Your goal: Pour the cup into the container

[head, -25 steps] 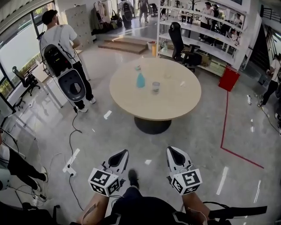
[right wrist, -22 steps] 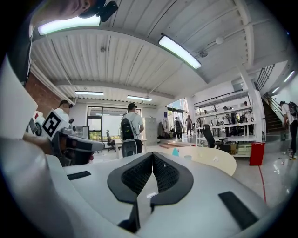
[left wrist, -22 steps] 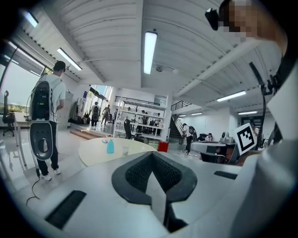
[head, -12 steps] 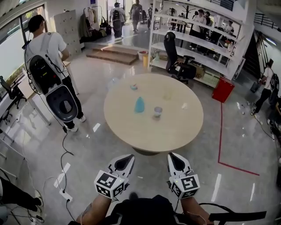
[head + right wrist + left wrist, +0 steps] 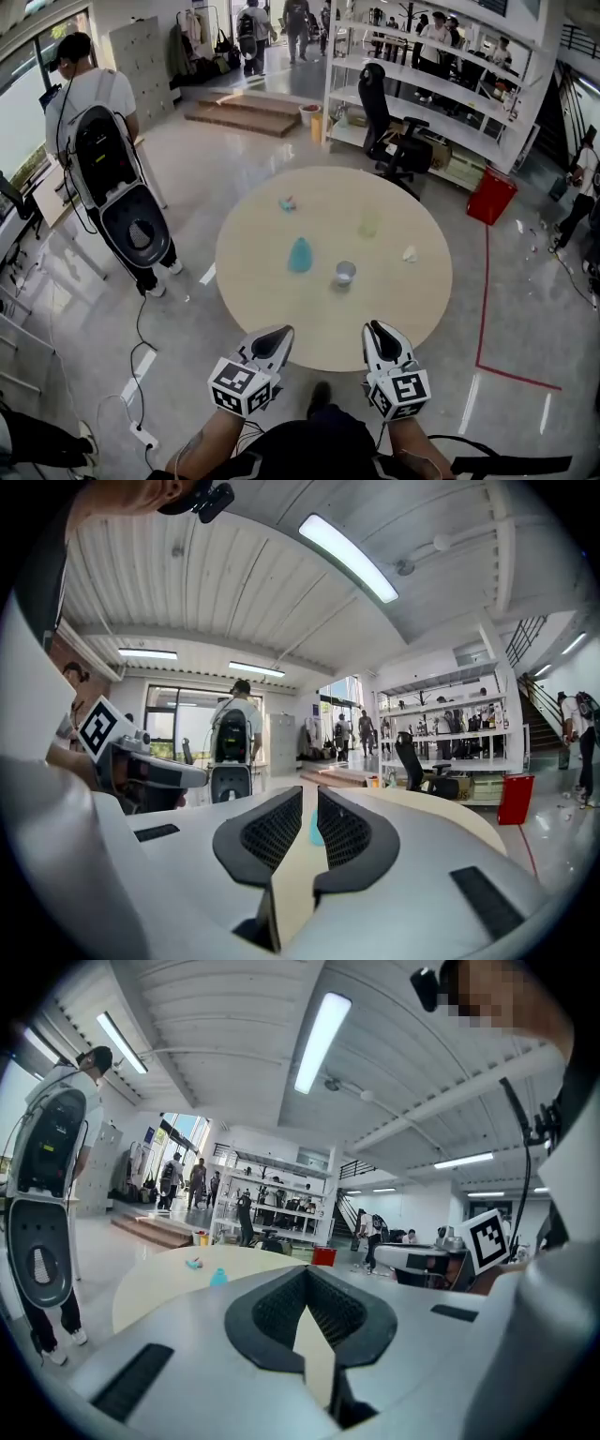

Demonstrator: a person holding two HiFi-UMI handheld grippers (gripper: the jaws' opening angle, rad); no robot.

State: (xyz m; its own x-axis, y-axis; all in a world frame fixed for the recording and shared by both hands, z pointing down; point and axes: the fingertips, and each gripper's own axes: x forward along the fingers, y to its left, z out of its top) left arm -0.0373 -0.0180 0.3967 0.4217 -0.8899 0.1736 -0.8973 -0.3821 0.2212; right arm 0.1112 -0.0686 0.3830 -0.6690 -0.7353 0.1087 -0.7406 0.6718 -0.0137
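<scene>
On the round beige table (image 5: 281, 314) stand a teal cone-shaped vessel (image 5: 300, 255), a small clear cup (image 5: 345, 274) to its right and a pale yellow see-through container (image 5: 369, 222) farther back. My left gripper (image 5: 281, 334) is shut and empty, its tip at the table's near edge. My right gripper (image 5: 375, 328) sits beside it; its jaws have just been opening to a narrow gap with nothing between them. The left gripper view shows the shut left gripper (image 5: 307, 1274) and the teal vessel (image 5: 218, 1277) far off. Through the right gripper's (image 5: 310, 794) slit the teal vessel (image 5: 314, 829) shows.
A small teal object (image 5: 287, 202) and a white crumpled scrap (image 5: 409, 253) also lie on the table. A person with a backpack rig (image 5: 103, 169) stands at the left. An office chair (image 5: 389, 122), shelves and a red bin (image 5: 494, 195) are behind the table. Cables (image 5: 141, 375) run along the floor.
The table has come much nearer in the head view. Both grippers have travelled forward with me and now reach its near edge. The right jaws have parted slightly.
</scene>
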